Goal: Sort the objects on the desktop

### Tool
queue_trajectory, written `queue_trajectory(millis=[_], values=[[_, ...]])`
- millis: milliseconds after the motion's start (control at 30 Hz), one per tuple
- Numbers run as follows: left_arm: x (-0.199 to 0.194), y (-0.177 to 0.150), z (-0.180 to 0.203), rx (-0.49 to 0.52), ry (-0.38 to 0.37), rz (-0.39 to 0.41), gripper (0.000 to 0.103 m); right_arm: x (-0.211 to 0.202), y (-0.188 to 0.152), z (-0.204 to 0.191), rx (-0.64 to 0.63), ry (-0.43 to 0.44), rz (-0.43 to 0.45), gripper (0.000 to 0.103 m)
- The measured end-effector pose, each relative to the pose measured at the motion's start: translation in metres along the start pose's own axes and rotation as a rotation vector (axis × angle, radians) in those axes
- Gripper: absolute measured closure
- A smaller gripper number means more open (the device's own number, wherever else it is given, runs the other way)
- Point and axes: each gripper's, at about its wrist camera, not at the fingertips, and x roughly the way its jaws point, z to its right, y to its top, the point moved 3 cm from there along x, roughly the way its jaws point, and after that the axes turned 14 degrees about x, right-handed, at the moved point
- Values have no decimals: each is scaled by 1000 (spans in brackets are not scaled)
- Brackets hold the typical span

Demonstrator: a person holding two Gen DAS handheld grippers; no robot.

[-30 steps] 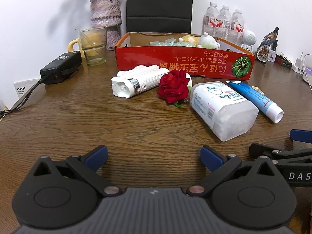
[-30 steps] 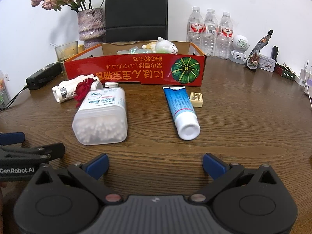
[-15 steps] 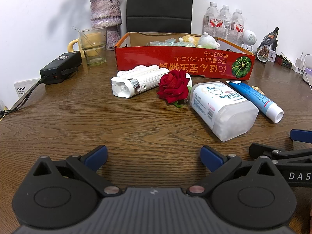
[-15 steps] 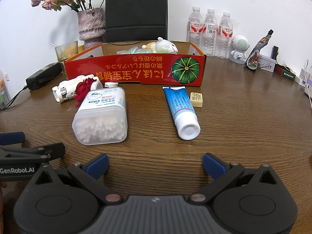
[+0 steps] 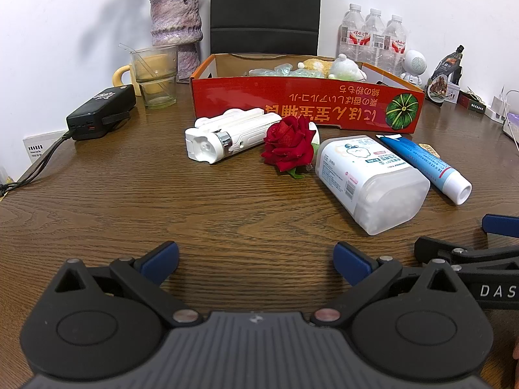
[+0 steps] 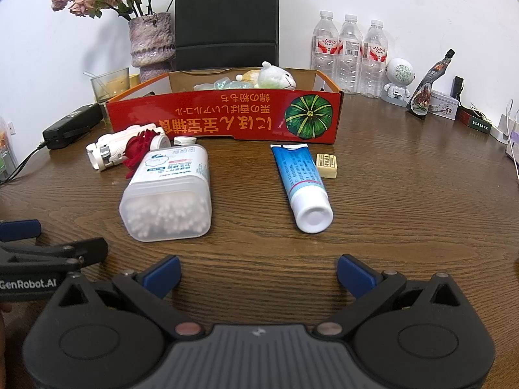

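Cotton-swab box [image 6: 167,191]: translucent, rounded, boxy plastic.

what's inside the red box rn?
In the red box: a white plush toy, a yellowish plush beside it, and pale green crinkly wrappers. The front wall hides the box floor and anything lying low.

My left gripper [image 5: 256,254] and right gripper [image 6: 259,269] hover side by side, fingers spread wide, apparently level.
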Motion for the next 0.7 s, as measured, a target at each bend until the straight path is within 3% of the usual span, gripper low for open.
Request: queue_trajectory(millis=[167,233,333,467,533,567,600,700], values=[[-6,0,0,-12,-43,33,0,-5,1,7,4,1,-3,0],[-15,7,1,-66,-133,76,0,-12,1,15,6,6,-7,1],[-17,30,20,-57,-189,105,0,-27,12,36,48,-6,43,4],[2,59,59,55,-79,143,0,-38,41,62,116,-9,114,4],[14,66,69,72,-47,126,0,-29,55,66,136,13,100,5],[17,66,70,65,-52,115,5,-22,60,66,142,28,86,5],[20,67,71,58,-57,105,19,-13,64,64,150,49,68,5],[14,58,62,16,-91,104,31,18,69,56,173,86,6,17]])
